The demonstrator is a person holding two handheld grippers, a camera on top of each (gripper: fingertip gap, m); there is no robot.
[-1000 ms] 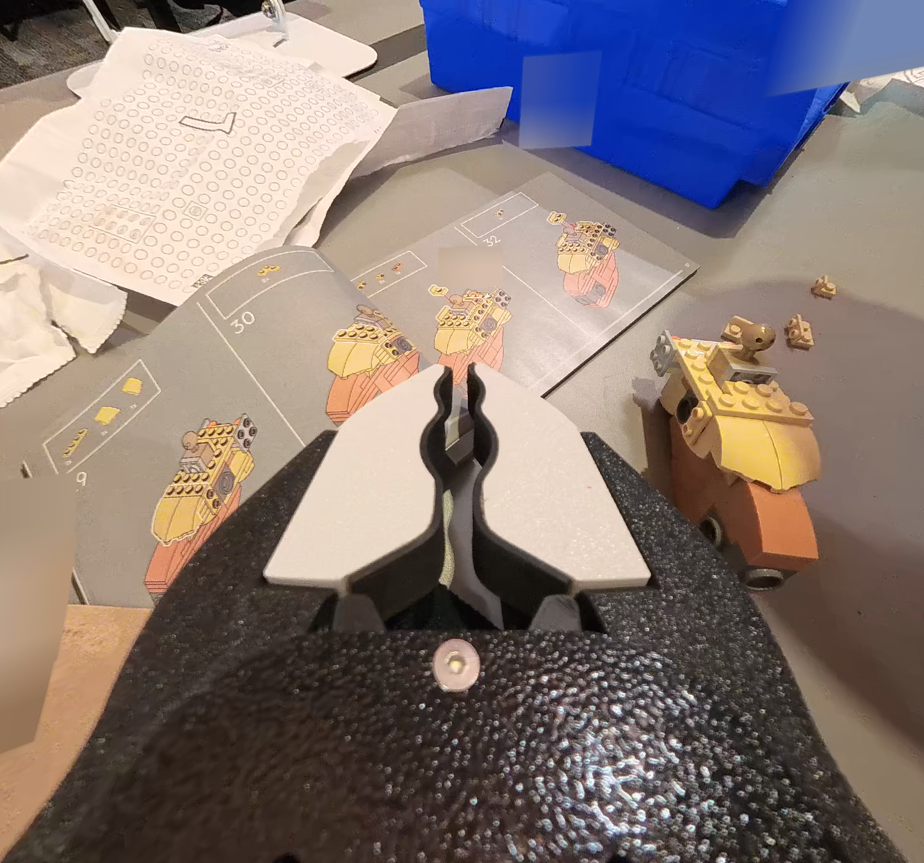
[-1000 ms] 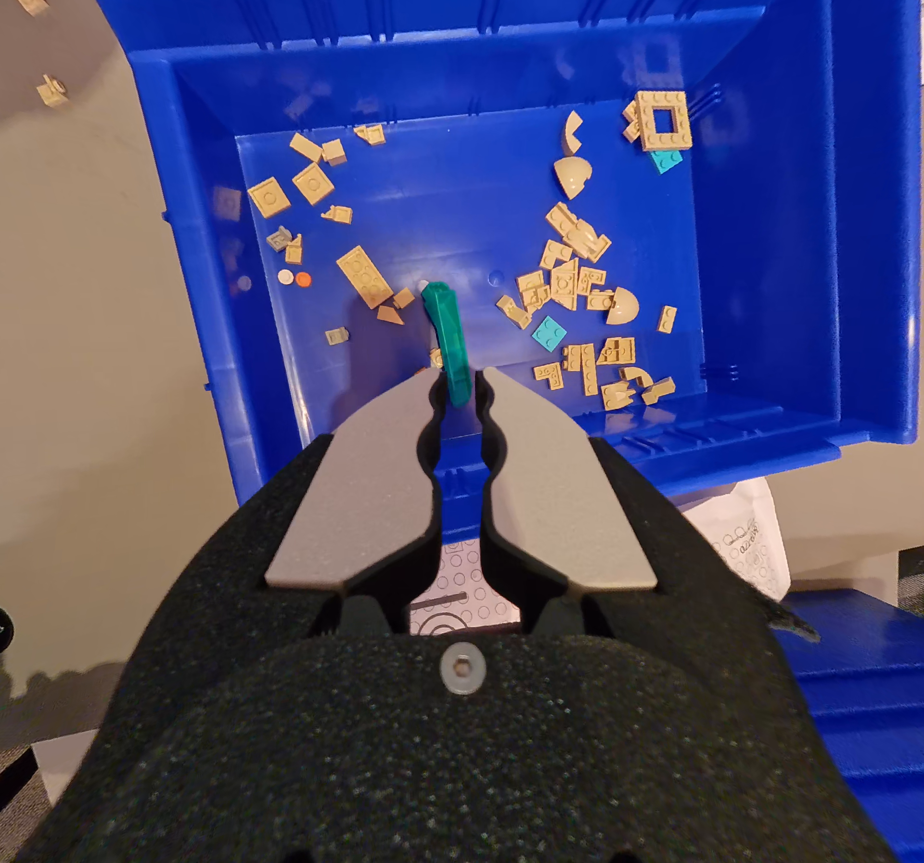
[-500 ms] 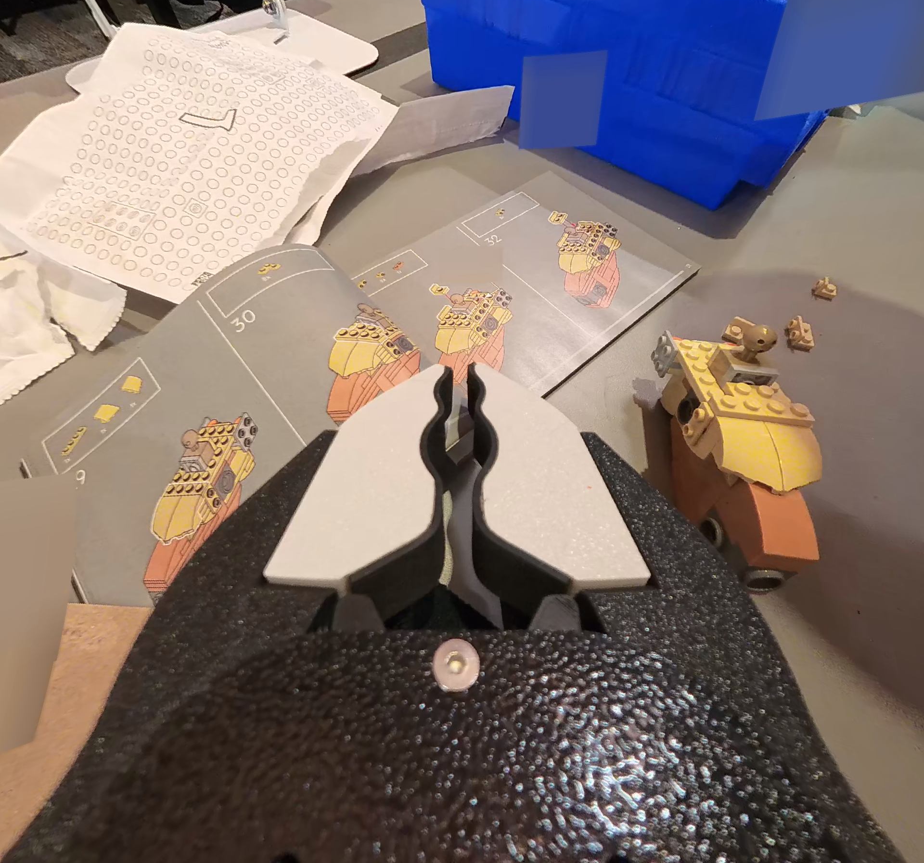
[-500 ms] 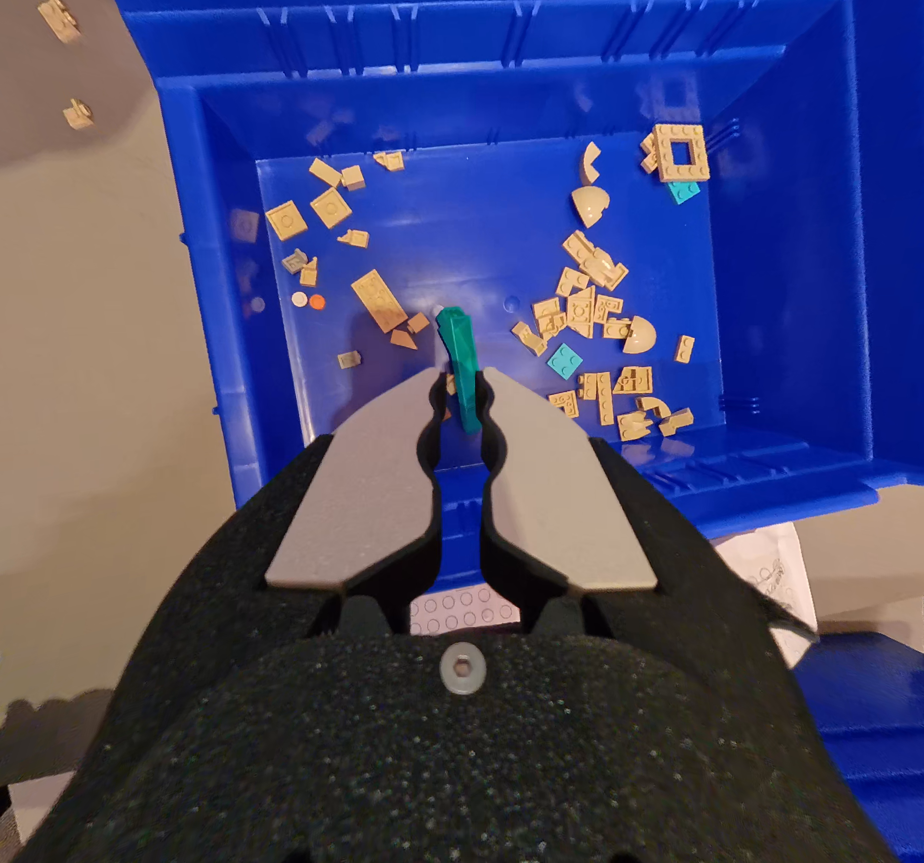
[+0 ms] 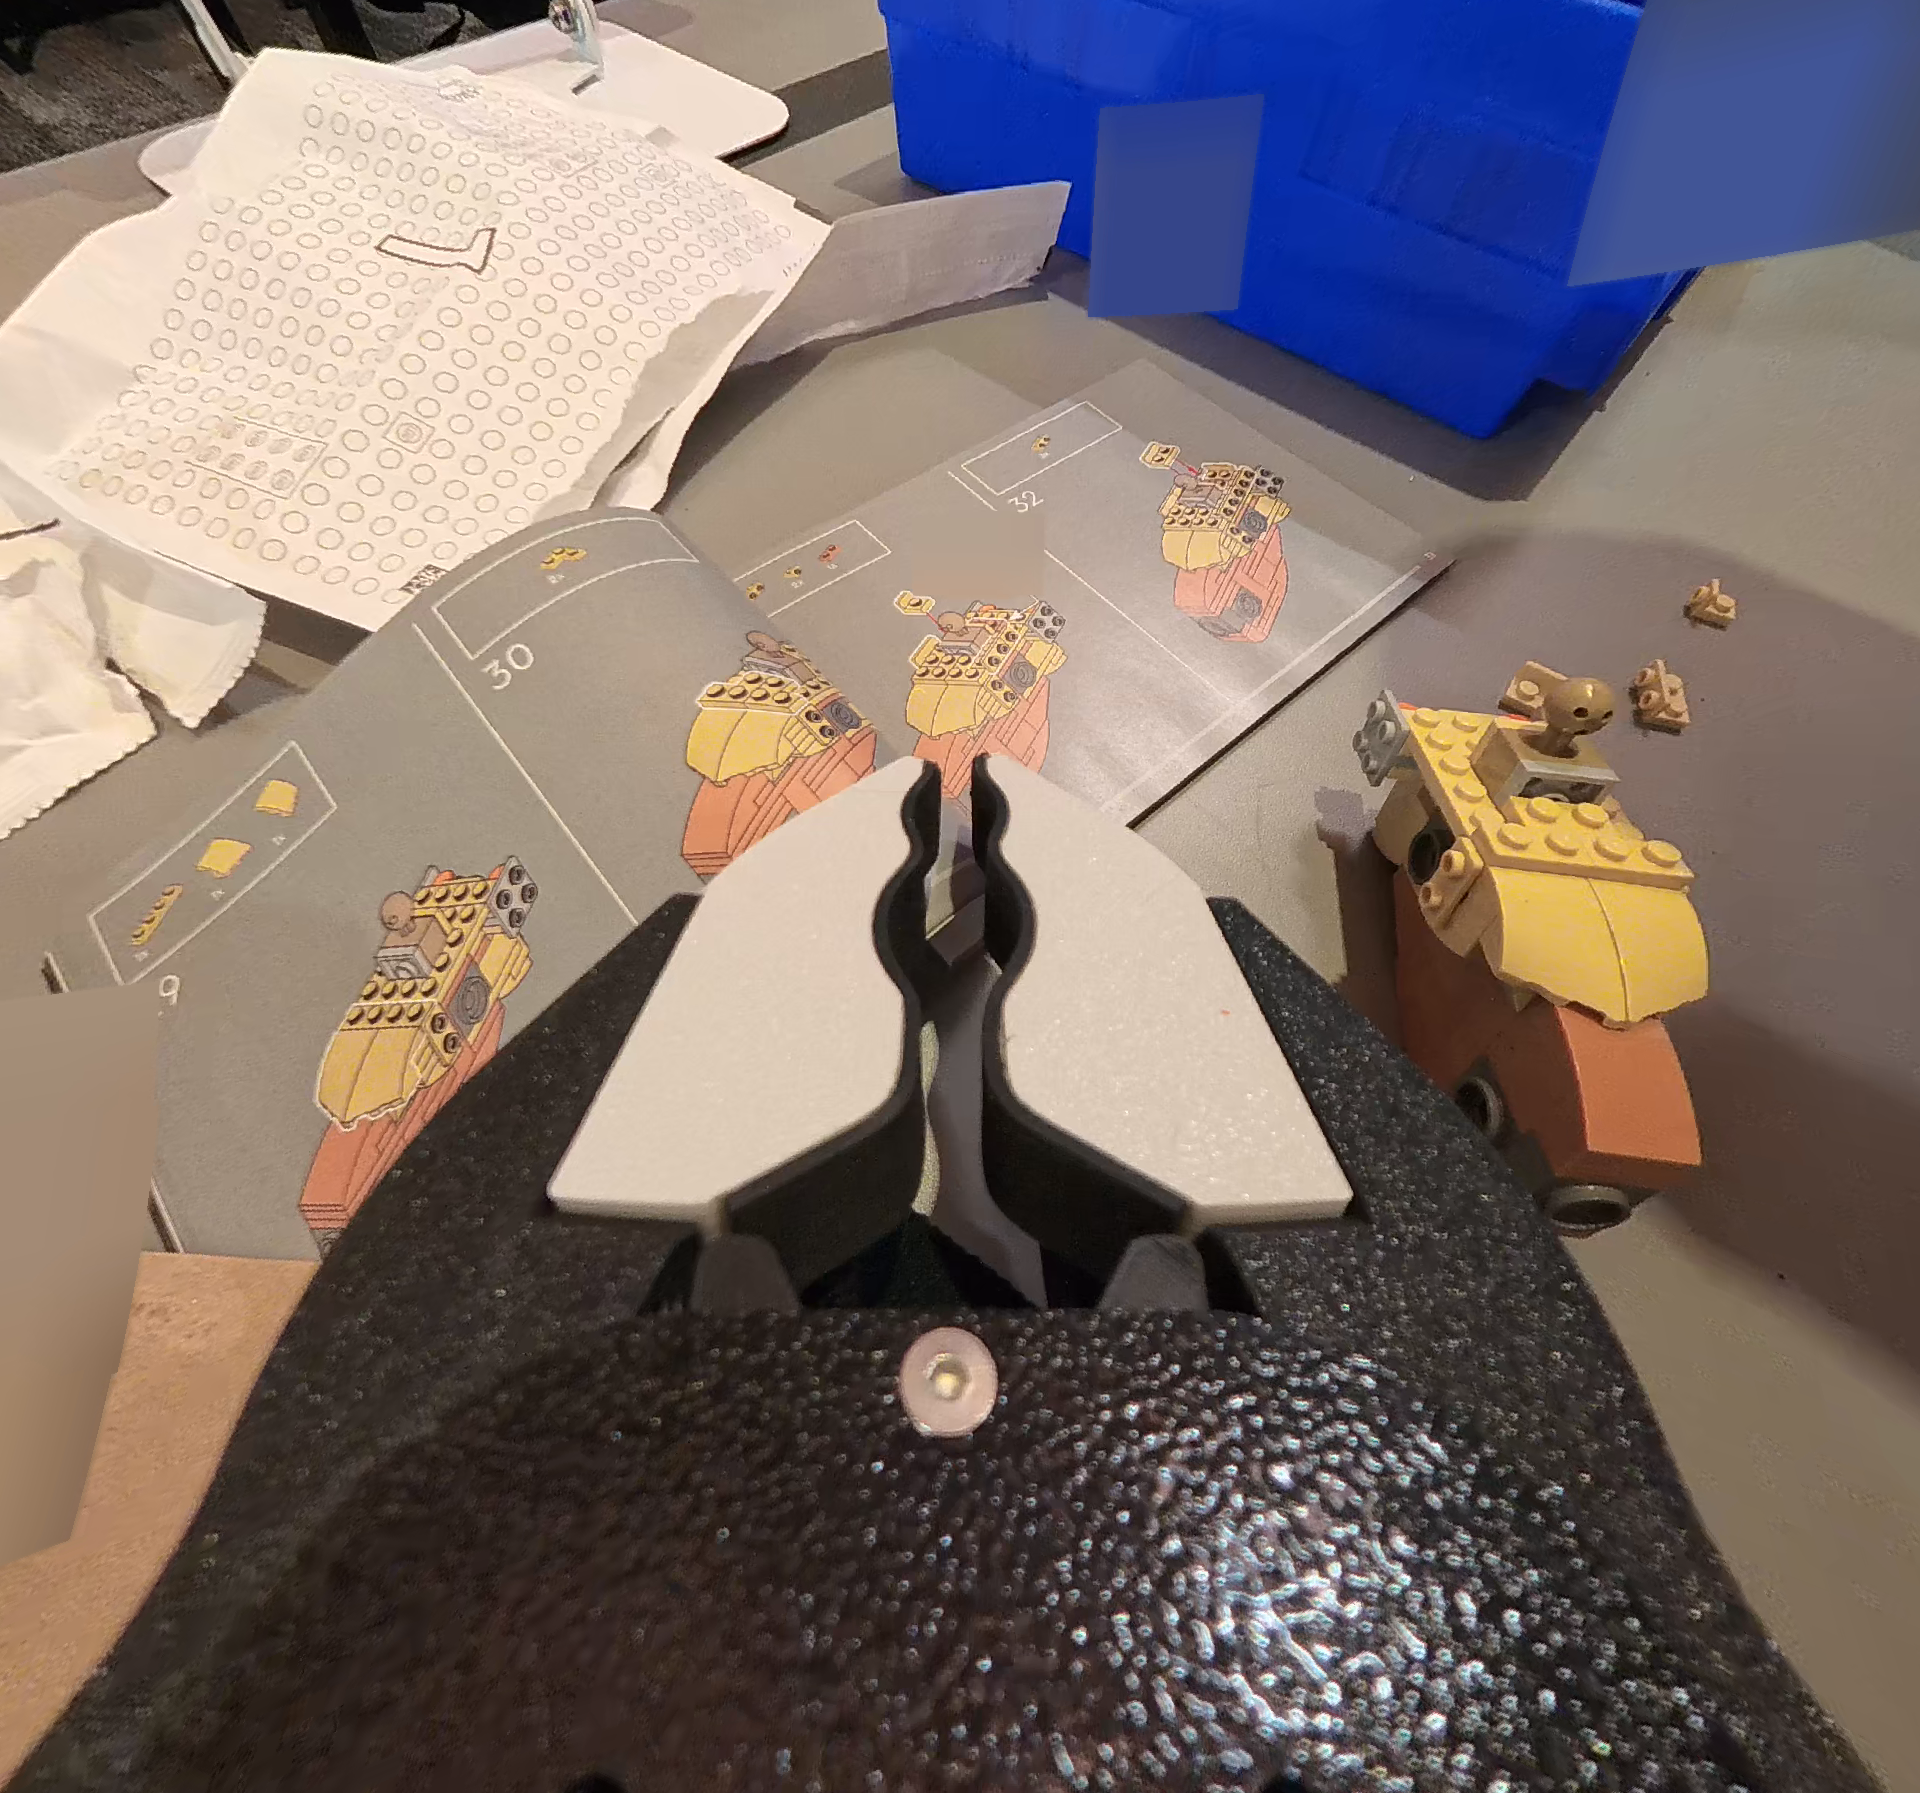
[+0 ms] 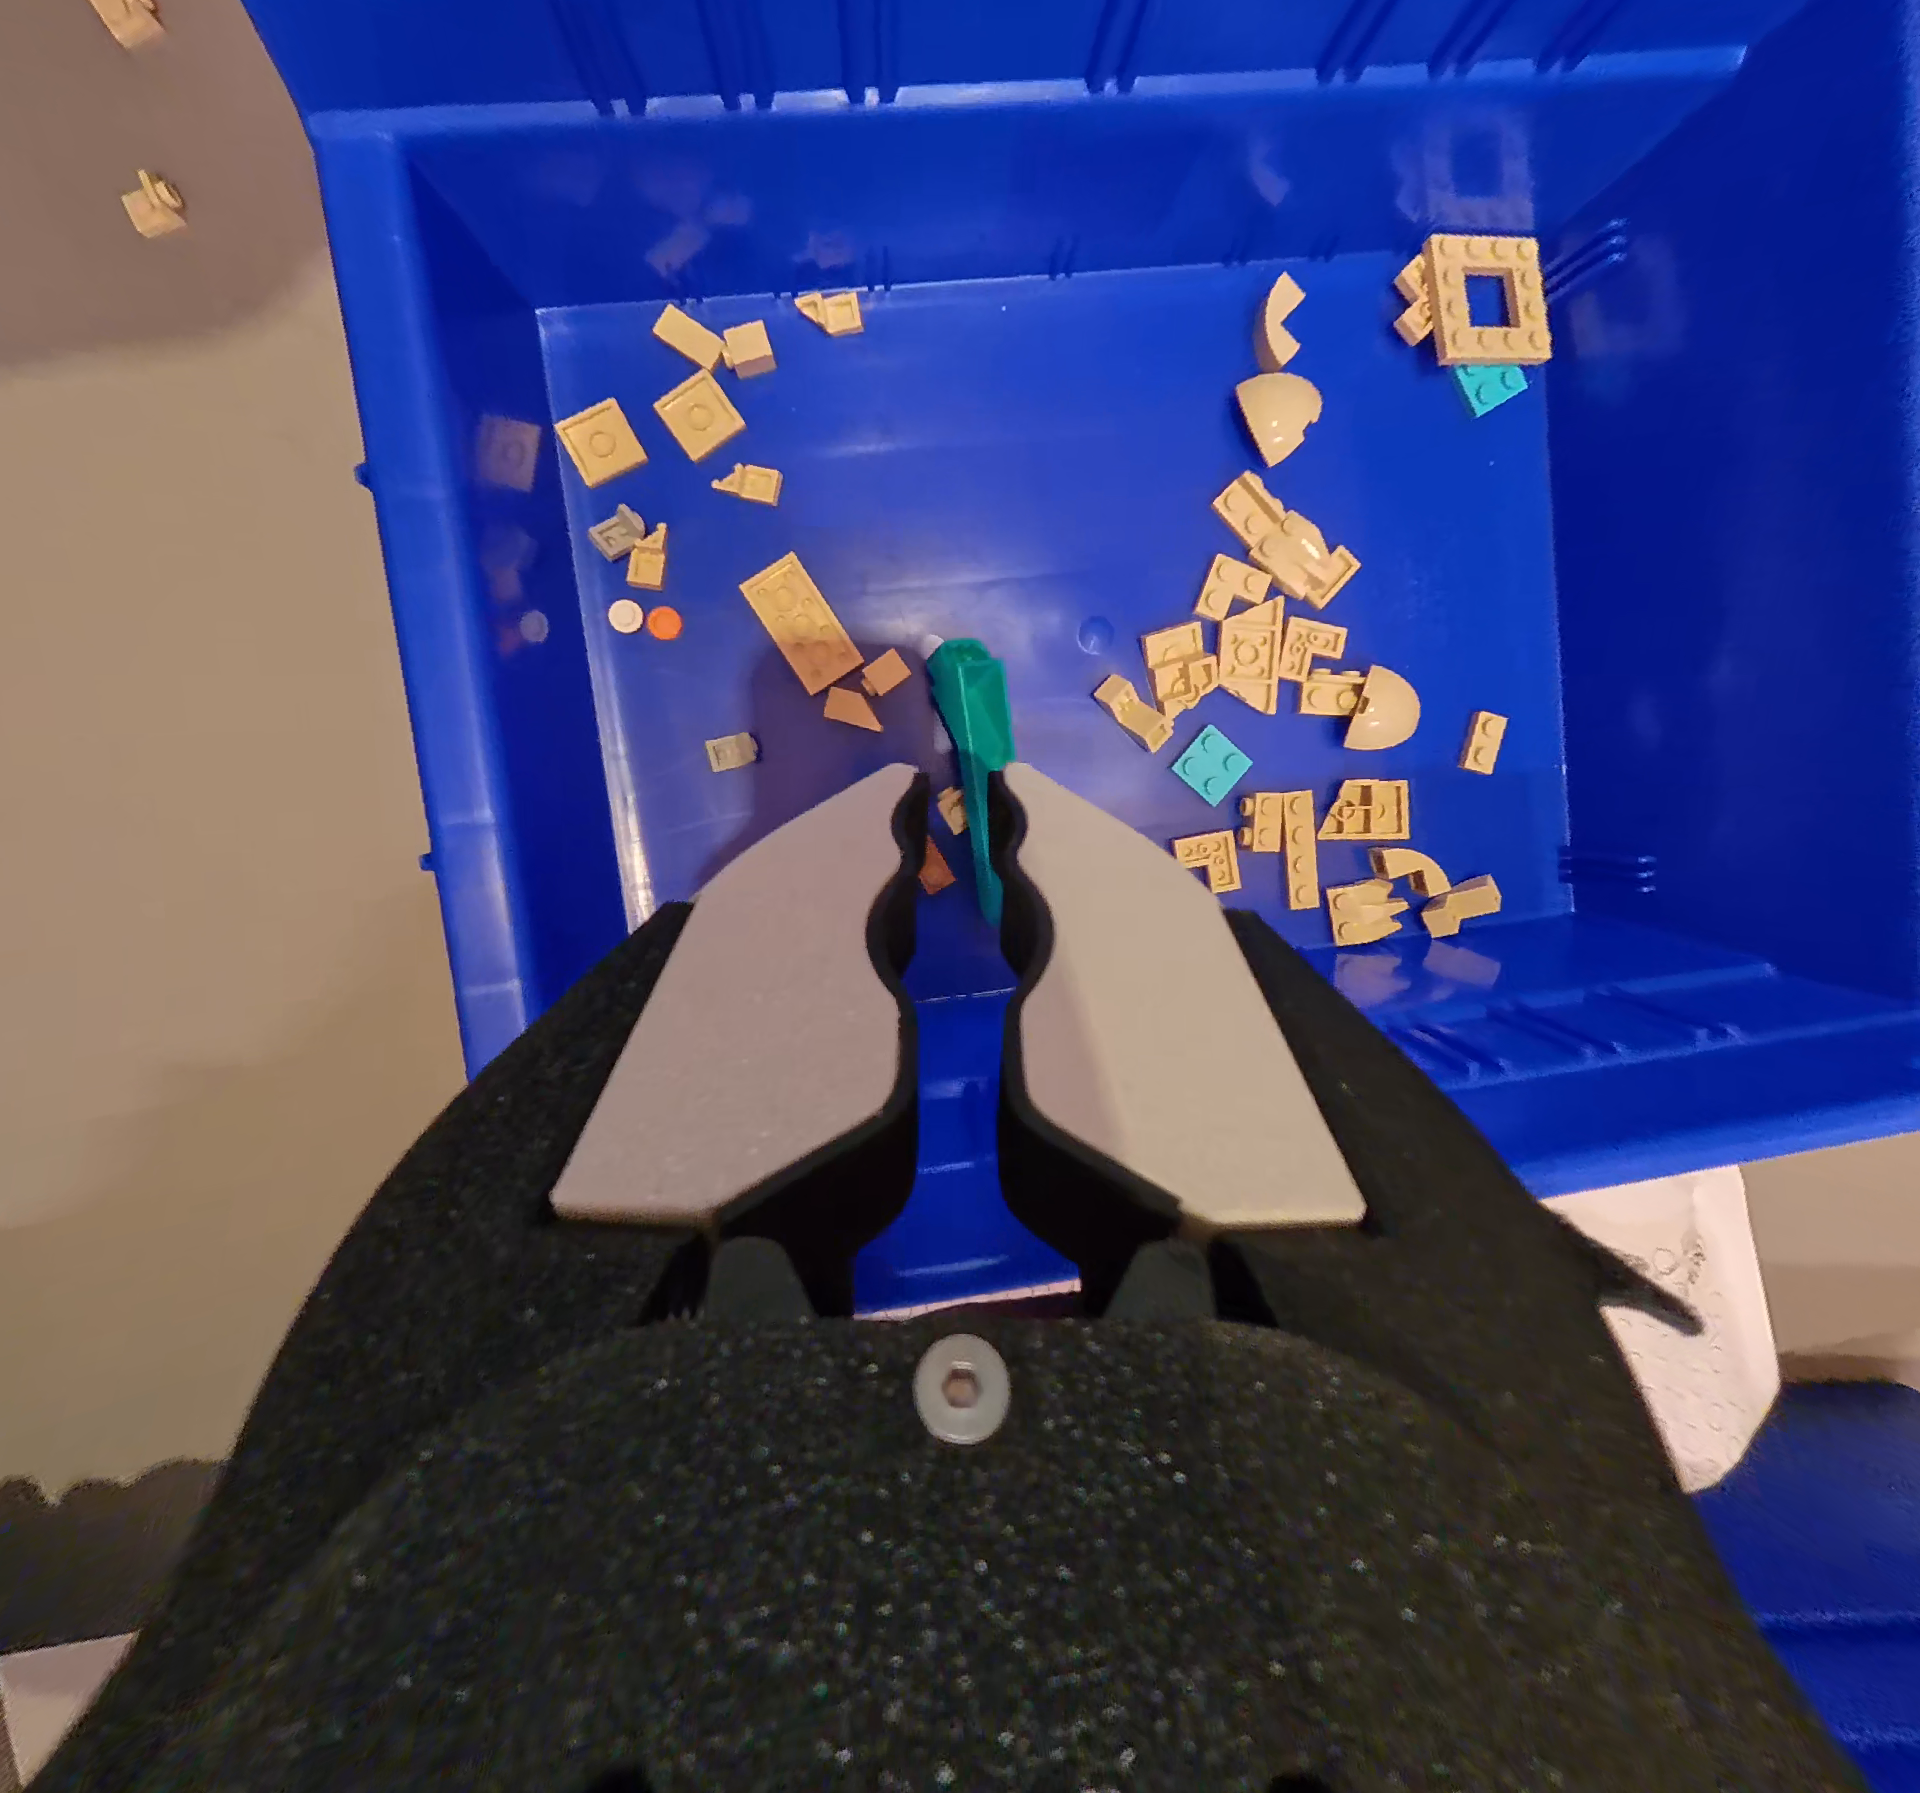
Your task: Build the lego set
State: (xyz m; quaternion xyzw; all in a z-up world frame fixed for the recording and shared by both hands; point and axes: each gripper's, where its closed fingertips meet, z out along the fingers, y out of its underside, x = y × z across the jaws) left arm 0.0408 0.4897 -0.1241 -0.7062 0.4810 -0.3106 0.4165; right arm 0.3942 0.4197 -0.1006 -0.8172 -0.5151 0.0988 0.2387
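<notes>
My left gripper (image 5: 958, 777) is shut and empty, hovering over the open instruction booklet (image 5: 582, 704). The part-built lego model (image 5: 1527, 922), tan and yellow on a brown base, stands on the grey table to its right. My right gripper (image 6: 958, 787) hangs above the blue bin (image 6: 1714, 600), shut on a teal brick separator (image 6: 971, 735) that sticks out past its tips toward the bin floor. Several tan lego pieces (image 6: 1257, 652) lie scattered in the bin, with a few teal plates (image 6: 1210, 761) and small round studs (image 6: 644, 619).
The blue bin also shows in the left wrist view (image 5: 1351, 216) at the back right. Torn white paper bags (image 5: 395, 320) and a white stand base (image 5: 665, 96) lie at the back left. A few loose tan pieces (image 5: 1662, 683) sit beyond the model. Across from one pair of fingers to the other is roughly 35 cm.
My right gripper has come closer to the bin floor with the teal separator still in it. The left gripper has barely moved.
</notes>
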